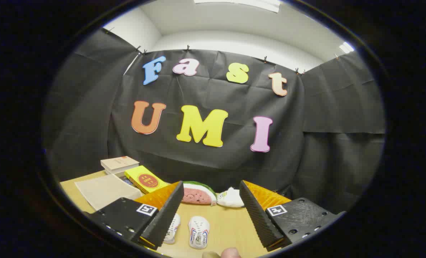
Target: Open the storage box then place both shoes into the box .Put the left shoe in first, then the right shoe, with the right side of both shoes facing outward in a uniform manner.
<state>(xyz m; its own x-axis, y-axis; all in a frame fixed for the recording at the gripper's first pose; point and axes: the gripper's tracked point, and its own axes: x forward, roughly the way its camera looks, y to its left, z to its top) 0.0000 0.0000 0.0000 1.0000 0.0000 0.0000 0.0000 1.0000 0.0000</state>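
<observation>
Two small white shoes lie side by side on the wooden table (227, 222), between my fingers and a little below them. One shoe (198, 232) shows its sole with coloured stripes; the other shoe (172, 228) is partly hidden behind my left finger (164, 215). My gripper (211, 215) hangs above the table with its fingers wide apart and nothing between them. My right finger (257, 215) stands to the right of the shoes.
A watermelon-slice plush (198, 193) and a white plush (231, 198) lie at the table's far edge. To the left are a yellow book (145, 179), a stack of pale books (119, 164) and a beige flat sheet (103, 191). A fingertip (230, 253) shows below the shoes.
</observation>
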